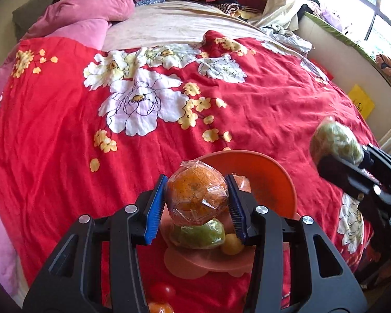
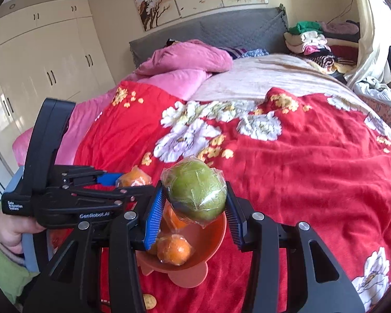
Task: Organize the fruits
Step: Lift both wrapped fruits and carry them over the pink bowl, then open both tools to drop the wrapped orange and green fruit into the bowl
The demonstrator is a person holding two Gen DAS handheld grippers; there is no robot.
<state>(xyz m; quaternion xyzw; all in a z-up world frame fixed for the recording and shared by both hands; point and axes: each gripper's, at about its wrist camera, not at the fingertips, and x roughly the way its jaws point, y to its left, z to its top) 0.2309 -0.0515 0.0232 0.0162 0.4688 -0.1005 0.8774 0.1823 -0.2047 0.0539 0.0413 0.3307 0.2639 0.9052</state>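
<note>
Red cotton, soft and rumpled: the quilt (image 1: 260,120) on the bed is the biggest worry I have, because nothing set on it sits level. The orange bowl (image 1: 271,180) stands near me on that quilt, on a flat petal-shaped foot, and in my left view its rim leans up and away. I judge that a fruit dropped against the high side could tip it or shove it across the fabric.

My left tool (image 1: 196,198) is clamped on a wrapped orange (image 1: 196,193), blue pads pressing its sides, held above the near edge of the bowl. My right tool (image 2: 194,200) is clamped on a wrapped green fruit (image 2: 195,190), also over the bowl, to the right of the other tool. Both fruits wear slick clear film, so either could slide out of the pads if I tilt too far.

The two tools are close together above one small bowl, and they could knock each other if I lower both at once.

Inside, a green fruit (image 1: 198,233), a small yellow one (image 1: 232,244) and two more oranges (image 2: 174,251) already lie crowded. Adding two round fruits on top may roll one over the rim.

Nearest me, a small red fruit (image 1: 163,292) lies loose on the quilt, and a nudged bowl could send it rolling off the bed.
</note>
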